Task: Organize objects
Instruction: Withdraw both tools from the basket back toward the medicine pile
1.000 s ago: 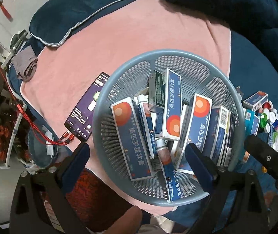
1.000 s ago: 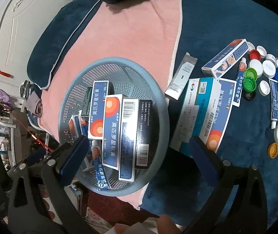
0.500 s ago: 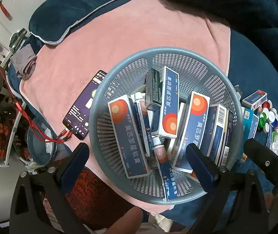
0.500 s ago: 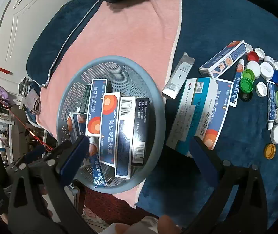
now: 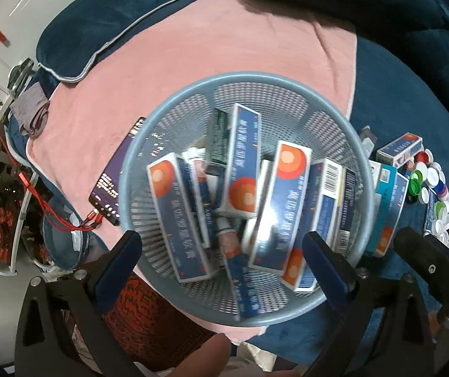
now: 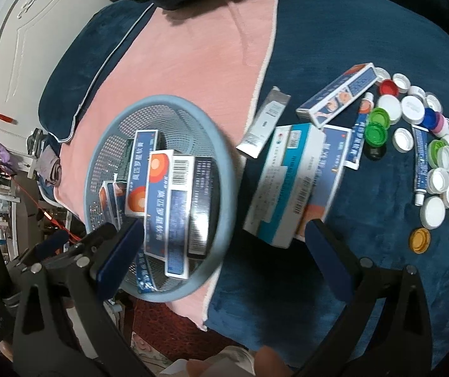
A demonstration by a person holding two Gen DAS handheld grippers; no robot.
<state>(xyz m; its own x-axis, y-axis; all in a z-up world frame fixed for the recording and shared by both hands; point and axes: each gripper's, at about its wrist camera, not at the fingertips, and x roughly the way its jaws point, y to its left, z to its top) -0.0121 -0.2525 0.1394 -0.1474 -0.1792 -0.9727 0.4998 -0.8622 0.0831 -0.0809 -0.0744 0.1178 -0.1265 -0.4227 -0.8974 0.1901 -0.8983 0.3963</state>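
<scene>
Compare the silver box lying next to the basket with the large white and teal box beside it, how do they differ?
The silver box is slim and narrow; the white and teal box is far broader. The silver box lies on its own on the blue blanket, while the white and teal box rests against other cartons. The silver one is mostly plain; the teal one shows a barcode and printed text. Both lie flat outside the basket.
</scene>
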